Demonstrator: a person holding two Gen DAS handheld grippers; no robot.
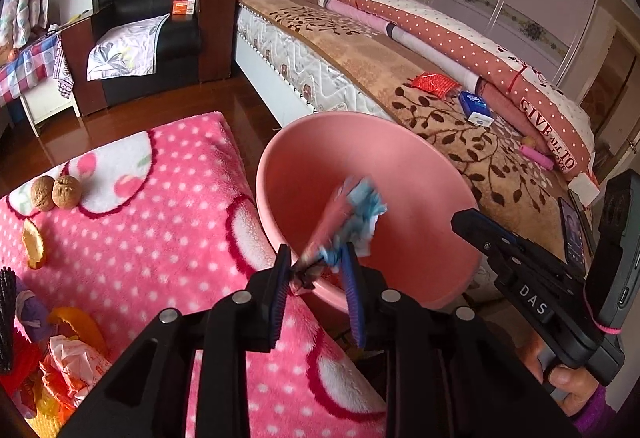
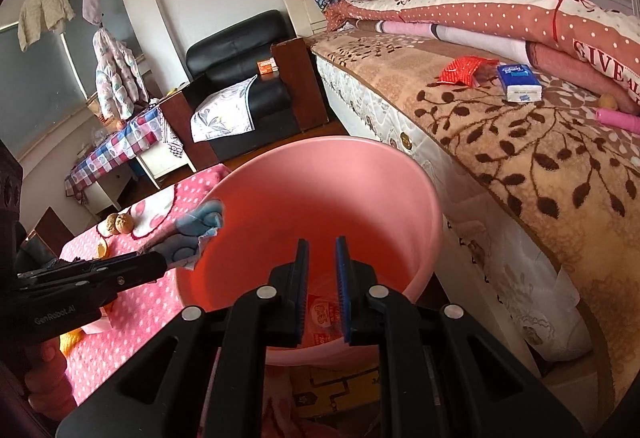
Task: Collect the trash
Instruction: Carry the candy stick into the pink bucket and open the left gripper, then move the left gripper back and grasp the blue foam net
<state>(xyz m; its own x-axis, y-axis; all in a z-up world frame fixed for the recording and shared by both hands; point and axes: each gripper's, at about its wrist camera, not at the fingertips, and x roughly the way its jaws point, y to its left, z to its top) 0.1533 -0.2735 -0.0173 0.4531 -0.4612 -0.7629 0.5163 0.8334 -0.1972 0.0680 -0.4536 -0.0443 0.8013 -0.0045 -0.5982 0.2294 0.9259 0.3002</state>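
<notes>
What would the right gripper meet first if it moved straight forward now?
Most likely the right gripper would meet the pink basin's inner wall; a wrapper lies lower inside. Depth is unclear.

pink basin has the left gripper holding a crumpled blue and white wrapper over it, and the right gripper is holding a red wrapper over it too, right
Not quite. The left gripper does hold the crumpled blue and white wrapper over the pink basin, but the right gripper holds nothing: the right wrist view shows its fingers apart with only the basin's inside between them. The red printed wrapper already lies at the bottom of the basin.
</notes>
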